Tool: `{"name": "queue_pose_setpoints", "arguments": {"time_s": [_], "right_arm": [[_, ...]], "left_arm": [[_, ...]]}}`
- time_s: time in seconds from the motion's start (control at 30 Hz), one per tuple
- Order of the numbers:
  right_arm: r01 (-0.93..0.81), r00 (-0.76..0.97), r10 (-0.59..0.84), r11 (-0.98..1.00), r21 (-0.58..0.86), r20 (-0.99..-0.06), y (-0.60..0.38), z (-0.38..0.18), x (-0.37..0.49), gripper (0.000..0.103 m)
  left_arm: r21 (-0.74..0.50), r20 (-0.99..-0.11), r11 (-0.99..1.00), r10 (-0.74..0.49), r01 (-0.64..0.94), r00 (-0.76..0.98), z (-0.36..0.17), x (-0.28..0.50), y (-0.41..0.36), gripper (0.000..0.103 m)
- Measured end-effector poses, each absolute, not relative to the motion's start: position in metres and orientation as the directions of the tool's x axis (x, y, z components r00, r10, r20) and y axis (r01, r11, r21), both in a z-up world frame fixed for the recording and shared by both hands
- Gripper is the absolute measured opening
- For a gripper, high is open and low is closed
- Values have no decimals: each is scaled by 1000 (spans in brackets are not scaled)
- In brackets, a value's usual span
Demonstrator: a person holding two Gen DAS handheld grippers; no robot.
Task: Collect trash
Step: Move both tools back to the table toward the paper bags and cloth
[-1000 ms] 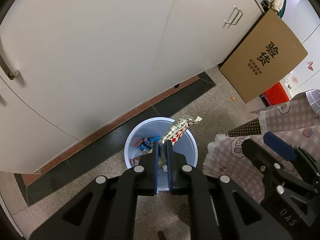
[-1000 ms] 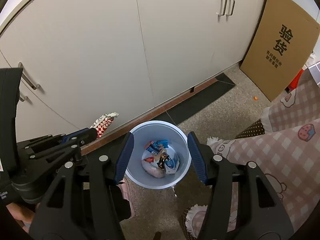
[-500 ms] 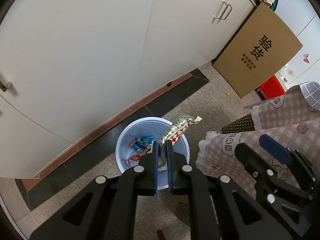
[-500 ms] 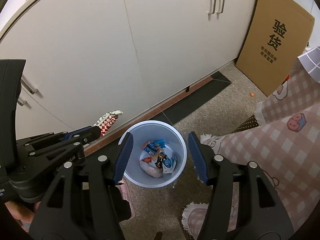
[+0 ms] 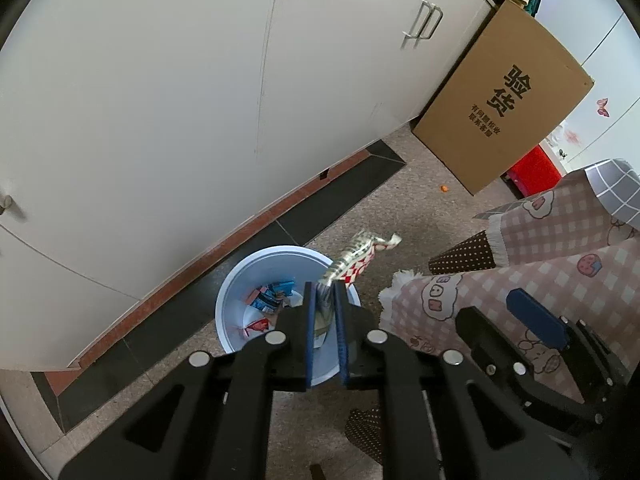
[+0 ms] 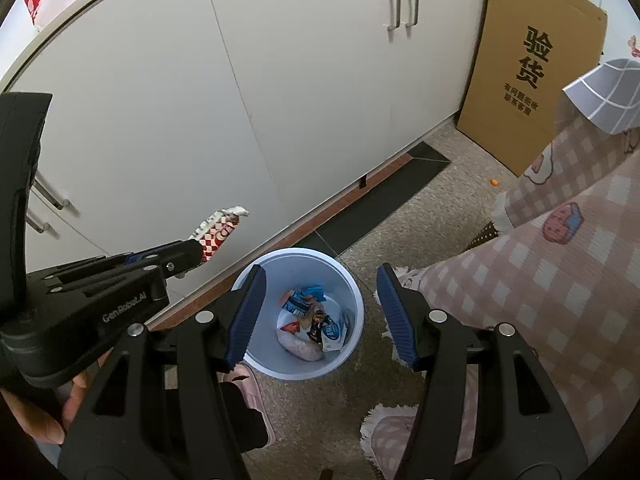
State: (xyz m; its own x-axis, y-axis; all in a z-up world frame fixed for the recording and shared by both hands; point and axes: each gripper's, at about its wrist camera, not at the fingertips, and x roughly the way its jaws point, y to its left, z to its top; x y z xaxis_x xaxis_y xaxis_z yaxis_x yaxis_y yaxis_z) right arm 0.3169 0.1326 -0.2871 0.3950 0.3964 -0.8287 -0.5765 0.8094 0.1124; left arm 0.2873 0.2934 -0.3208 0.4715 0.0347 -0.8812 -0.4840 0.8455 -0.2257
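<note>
Right wrist view, taking the bin (image 6: 352, 344) as the landmark: far left of it, a person's hand (image 6: 52, 412) grips the handle of the left gripper (image 6: 192, 254), which reaches in toward the bin from that side. A red-and-white checked wrapper (image 6: 218, 230) sticks out past its tips, up and to the left of the bin's rim, in front of the white cabinets (image 6: 280, 100). The bin itself stands on the speckled floor just before the cabinet plinth; inside lie several packets (image 6: 316, 320) and a pale lump. The right gripper (image 6: 320, 316) hangs over the bin with its blue pads well apart on either side of the opening — nothing between them. Right of the bin hangs a pink checked cloth (image 6: 560, 272), and further back on that side a cardboard box (image 6: 536, 64) leans on the cabinets.

In the left wrist view the bin (image 5: 236, 320) sits under the left gripper (image 5: 324, 308). Its jaws have just been opening, yet the gap is narrow and the wrapper (image 5: 356, 258) stands in it, its lower end between the pads and its top leaning over the bin's right rim. Whether the pads press on it I cannot tell. Right of the bin: the cloth (image 5: 500, 276), then the right gripper (image 5: 536, 320) at the lower right.
</note>
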Motion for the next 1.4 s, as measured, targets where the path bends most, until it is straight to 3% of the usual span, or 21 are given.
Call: {"name": "queue_pose_setpoints", "arguments": {"time_s": [0.03,0.1,0.17,0.63,0.97,1.2,1.4], "right_arm": [[-575,394,398,810,116,-828,131,-287,317,57],[-570,397,396,814,116,-828,129,-287,317,58],[-567,393,397,815,121,-829,128,-287,317,58],[-588,394,481,787,187,-783,124,-243,297,58],[-604,501,611,754,258,-613,85,-142,264,61],[-520,642,552,824,227,-533,-3,-93,256,65],[-384,734,450,893,235,-508,-106,-84,252,69]], "left_arm": [[-219,-882,845,41,-488,469,-321,288,293,27],[-216,-880,837,56,-502,471,-320,286,294,41],[-228,-878,829,51,-511,476,-319,283,295,47],[-237,-852,785,115,-572,511,-275,241,308,50],[-307,-709,793,178,-526,682,-168,210,275,55],[-309,-663,875,83,-373,744,-128,224,198,58],[-297,-662,934,-54,-196,747,-114,241,107,61]]}}
